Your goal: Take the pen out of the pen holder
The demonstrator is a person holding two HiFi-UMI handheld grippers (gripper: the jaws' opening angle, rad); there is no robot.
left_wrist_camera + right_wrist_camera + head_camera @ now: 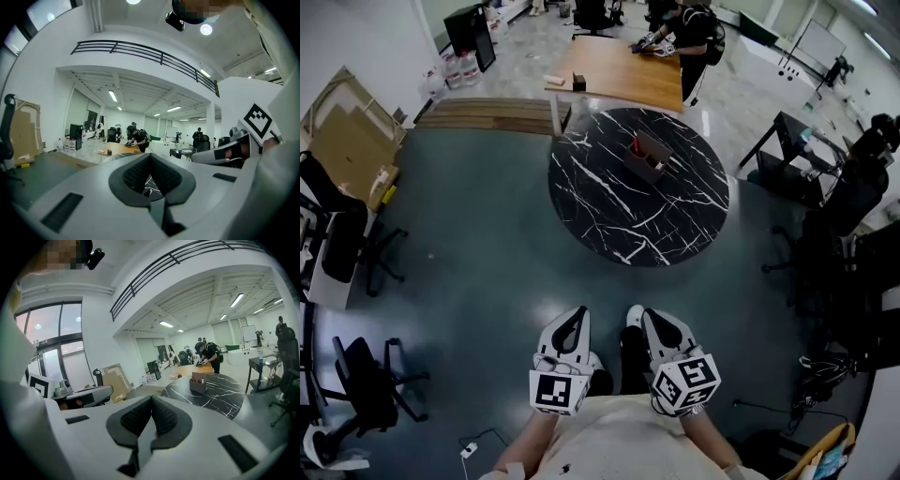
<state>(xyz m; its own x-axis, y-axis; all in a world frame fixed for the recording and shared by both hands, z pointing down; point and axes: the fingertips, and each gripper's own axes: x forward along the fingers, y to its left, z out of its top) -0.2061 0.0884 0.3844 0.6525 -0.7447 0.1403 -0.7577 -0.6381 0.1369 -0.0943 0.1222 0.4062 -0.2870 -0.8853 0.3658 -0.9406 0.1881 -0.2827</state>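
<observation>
Both jaws are closed, empty: left gripper [150,155], right gripper [151,400]. The head view places them together at 6 o'clock, the round desk [609,220] at 12 o'clock, well apart, bearing the pen holder [649,157] with a red pen [636,144]. The left gripper view hides the holder.

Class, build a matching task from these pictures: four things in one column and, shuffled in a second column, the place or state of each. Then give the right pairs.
Column one
1. pen holder
2. wooden table
3. cardboard sheets
4. left gripper

Column two
A. propped up at the head view's left edge
B. on the round marble table
C. beyond the round table, with a person bent over it
D. fingers shut, nothing between them

Pairs: 1-B, 2-C, 3-A, 4-D
</observation>
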